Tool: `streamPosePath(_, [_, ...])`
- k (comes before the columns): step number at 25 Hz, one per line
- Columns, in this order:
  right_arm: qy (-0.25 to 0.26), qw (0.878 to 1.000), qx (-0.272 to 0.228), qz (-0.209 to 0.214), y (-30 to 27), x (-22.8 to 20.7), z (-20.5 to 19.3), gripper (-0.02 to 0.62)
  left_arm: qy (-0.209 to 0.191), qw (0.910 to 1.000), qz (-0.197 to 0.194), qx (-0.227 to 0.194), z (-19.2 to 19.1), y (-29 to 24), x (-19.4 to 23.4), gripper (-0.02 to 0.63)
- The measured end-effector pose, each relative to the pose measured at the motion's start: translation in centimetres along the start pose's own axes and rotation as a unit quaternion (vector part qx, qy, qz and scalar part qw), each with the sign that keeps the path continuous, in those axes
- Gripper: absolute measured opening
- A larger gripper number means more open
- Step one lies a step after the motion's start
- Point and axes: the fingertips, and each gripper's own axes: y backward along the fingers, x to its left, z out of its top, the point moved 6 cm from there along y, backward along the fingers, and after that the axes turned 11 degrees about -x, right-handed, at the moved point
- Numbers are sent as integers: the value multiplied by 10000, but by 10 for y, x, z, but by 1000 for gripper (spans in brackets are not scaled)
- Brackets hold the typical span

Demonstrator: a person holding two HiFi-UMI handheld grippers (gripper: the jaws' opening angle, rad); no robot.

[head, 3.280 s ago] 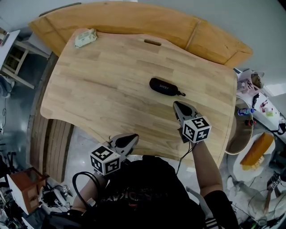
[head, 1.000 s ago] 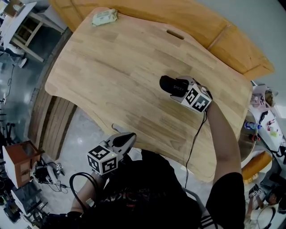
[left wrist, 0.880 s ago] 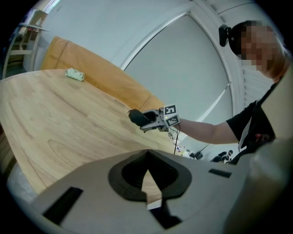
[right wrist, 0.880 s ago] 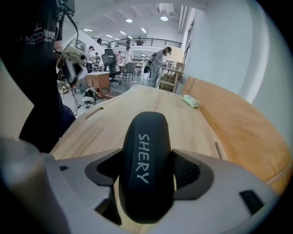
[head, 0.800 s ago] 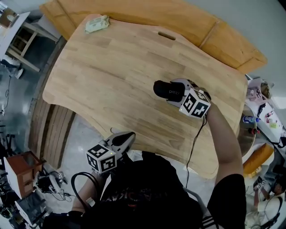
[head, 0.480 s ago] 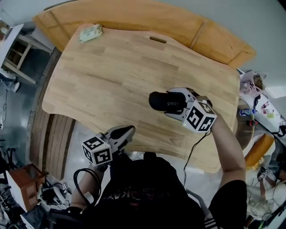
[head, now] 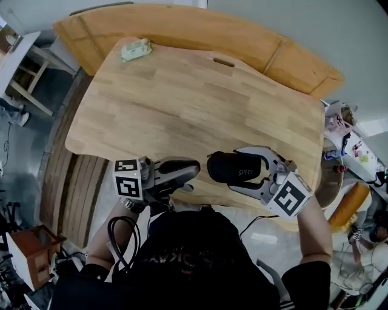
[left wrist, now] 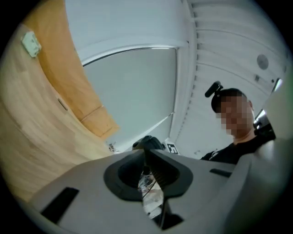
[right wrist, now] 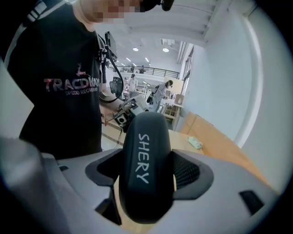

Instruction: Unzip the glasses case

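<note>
the glasses case (head: 233,168) looks matt black, the table (head: 182,103) smooth pale wood.

Pale wooden table (head: 182,103), curved wooden panel (head: 200,30) behind it, grey floor (head: 24,145), white wall (head: 285,18)

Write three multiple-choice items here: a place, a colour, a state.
1. The pale green packet lies: A near the table's far left corner; B at its near edge; C on the floor.
2. The glasses case is: A red; B black; C white.
3. The right gripper is: A open, empty; B out of view; C shut on the case.
Key: 1 A, the head view shows it there; 2 B, black shell, white lettering; 3 C, its jaws clamp the case's sides.
</note>
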Motion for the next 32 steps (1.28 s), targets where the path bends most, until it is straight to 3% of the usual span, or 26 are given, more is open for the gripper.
streamPosePath(3, [190,9997,180,8,-6,12,16,348,482,9968,-576,-288,11,2,-11,55])
streamPosePath(6, [557,9984,-114,-83,-14,22,35,348,886,9898,-997,-503,15,8,-20,72])
streamPosePath(15, [1278,9918,82,-49,-24,40,64,348,1446,9757,-1571,-501,11,21,-33,103])
streamPosePath(25, [1848,9811,553,158,-42,47,74,348,812,9785,-1864,-350,14,50,-48,101])
streamPosePath(30, [2085,9753,715,145,-47,49,78,348,736,9799,-1820,-344,13,57,-51,101])
streamPosePath(32, [2147,9732,809,144,-48,49,78,348,424,9846,-1660,-337,14,58,-52,99])
